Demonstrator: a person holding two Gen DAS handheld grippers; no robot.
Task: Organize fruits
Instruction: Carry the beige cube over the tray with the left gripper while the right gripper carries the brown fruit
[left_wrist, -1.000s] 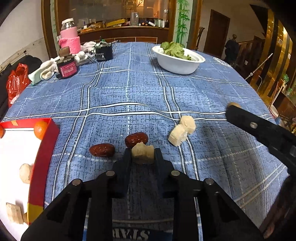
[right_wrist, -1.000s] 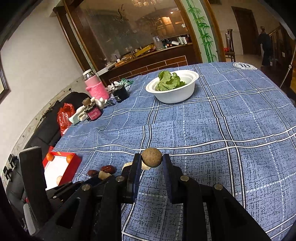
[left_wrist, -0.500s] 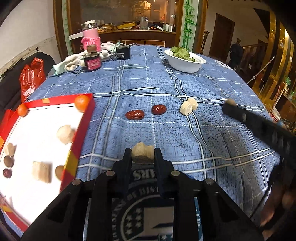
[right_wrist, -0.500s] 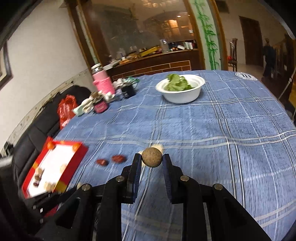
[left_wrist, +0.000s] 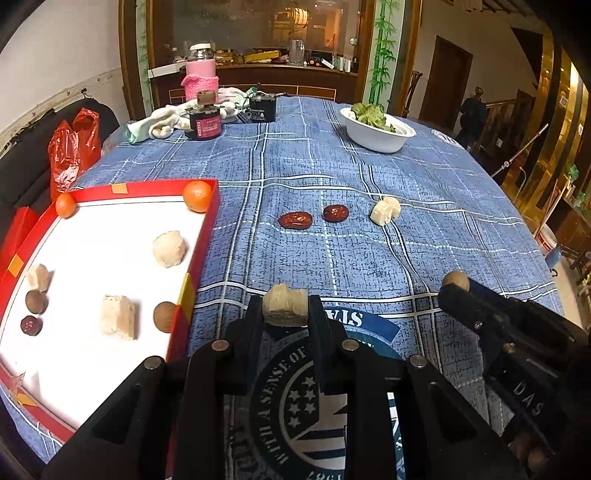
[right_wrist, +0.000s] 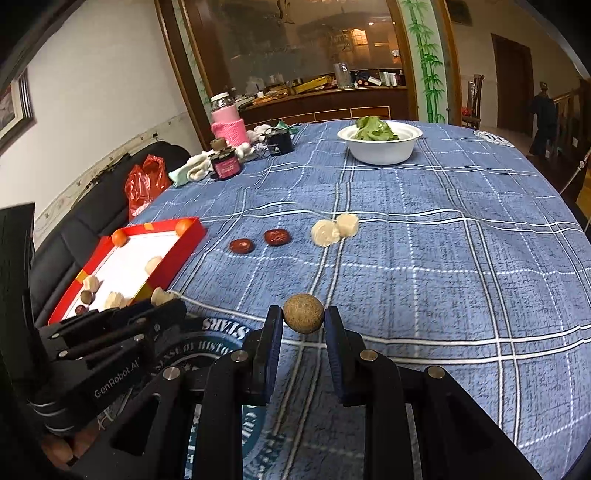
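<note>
My left gripper (left_wrist: 285, 306) is shut on a pale beige fruit chunk (left_wrist: 285, 303), held above the tablecloth just right of the red tray (left_wrist: 201, 236). The tray holds two oranges, pale chunks and small brown and red fruits. My right gripper (right_wrist: 303, 318) is shut on a round brown fruit (right_wrist: 303, 313), above the table's near edge; it also shows in the left wrist view (left_wrist: 456, 280). Two red dates (left_wrist: 294, 220) (left_wrist: 335, 213) and a pair of pale chunks (left_wrist: 385, 211) lie on the cloth beyond.
A white bowl of greens (left_wrist: 376, 127) stands at the far right. A pink-sleeved jar (left_wrist: 199, 77), a dark jar (left_wrist: 205, 123), a black box (left_wrist: 261, 108) and cloths sit at the far left. A red bag (left_wrist: 72, 147) lies off the table's left edge.
Both grippers have pulled back toward the near edge with their fruits. The left gripper has swung left, bringing the tray into fuller view.
</note>
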